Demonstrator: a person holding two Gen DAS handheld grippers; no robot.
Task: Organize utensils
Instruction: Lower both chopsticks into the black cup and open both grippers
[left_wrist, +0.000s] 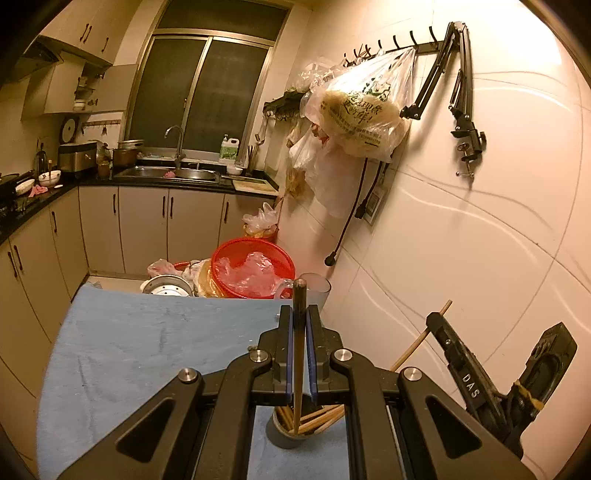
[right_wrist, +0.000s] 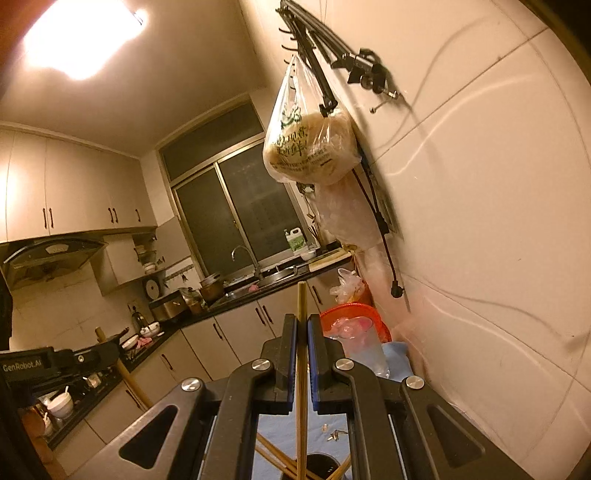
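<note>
Two black handheld grippers: the left gripper and right gripper each carry blue-edged finger pads, angular link arms with triangular cut-outs and silver round pivot bolts. White "DAS" lettering marks one at lower right; "GenRobot.AI" another at lower left.

So the chopstick holder sits on the worktop at 6 o'clock, cup at 12 by the far edge, basin just behind, wall at 3.
</note>
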